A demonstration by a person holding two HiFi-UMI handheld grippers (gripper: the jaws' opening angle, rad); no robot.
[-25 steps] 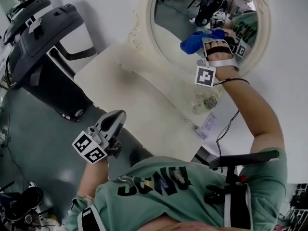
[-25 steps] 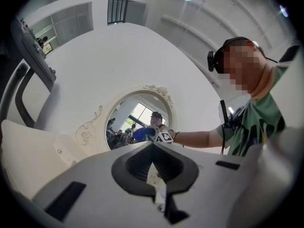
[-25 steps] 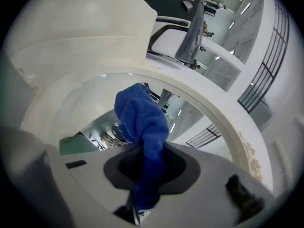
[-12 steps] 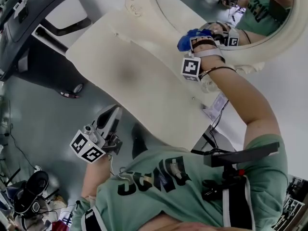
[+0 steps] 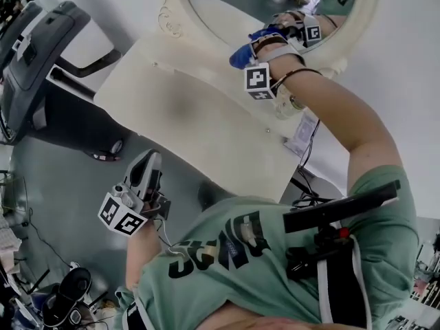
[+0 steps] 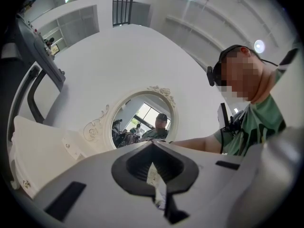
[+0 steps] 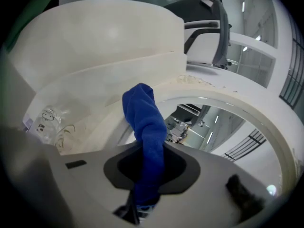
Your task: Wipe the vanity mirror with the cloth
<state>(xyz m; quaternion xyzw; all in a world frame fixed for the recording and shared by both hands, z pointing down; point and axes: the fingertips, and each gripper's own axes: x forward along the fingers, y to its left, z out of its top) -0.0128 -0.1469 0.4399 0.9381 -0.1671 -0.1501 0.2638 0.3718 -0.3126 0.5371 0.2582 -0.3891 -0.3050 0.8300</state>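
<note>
1. The right gripper (image 7: 148, 186) is clenched on the blue cloth (image 7: 144, 122).
2. The cloth's free end lies at the lower edge of the oval vanity mirror (image 5: 227, 5), above the cream counter (image 5: 192, 122).
3. The left gripper (image 6: 153, 172), jaws together and empty, hangs off the counter's front.

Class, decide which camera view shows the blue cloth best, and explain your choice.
The right gripper view: the cloth fills the middle, clamped in the right gripper. The head view shows only a small blue patch by the mirror rim. The left gripper view shows none.
</note>
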